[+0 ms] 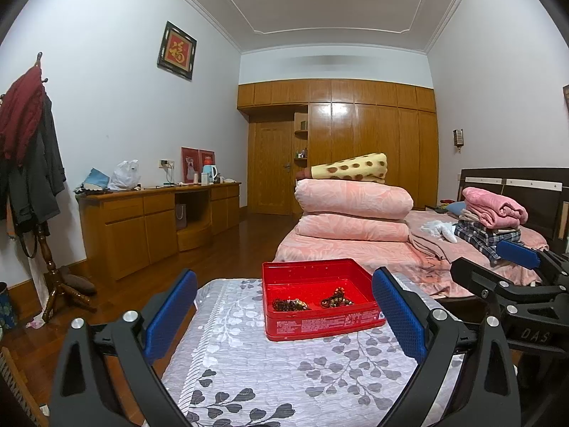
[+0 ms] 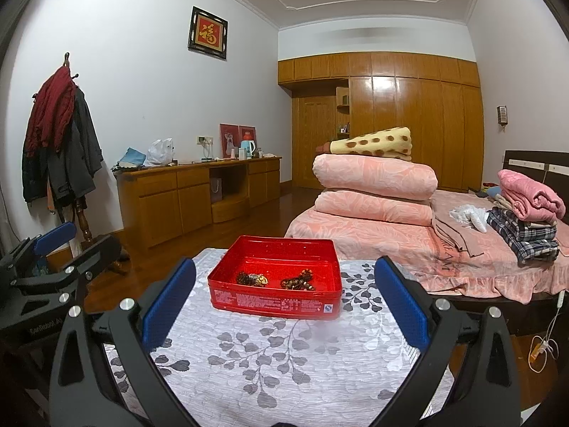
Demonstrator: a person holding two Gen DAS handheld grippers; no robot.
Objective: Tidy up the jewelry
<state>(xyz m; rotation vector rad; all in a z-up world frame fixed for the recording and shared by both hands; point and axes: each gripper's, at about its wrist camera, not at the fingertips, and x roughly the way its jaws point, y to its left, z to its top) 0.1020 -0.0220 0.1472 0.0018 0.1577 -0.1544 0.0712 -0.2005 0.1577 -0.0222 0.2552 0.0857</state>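
Observation:
A red tin box sits on a table with a grey leaf-patterned cloth; it also shows in the right wrist view. Inside lie two bunches of brown beaded jewelry, one on the left and one on the right. My left gripper is open and empty, held short of the box. My right gripper is open and empty, also short of the box. Each gripper shows at the edge of the other's view.
A bed with folded pink quilts and stacked clothes stands right of the table. A wooden dresser, a coat rack and a wardrobe wall stand beyond. A white cable lies on the floor.

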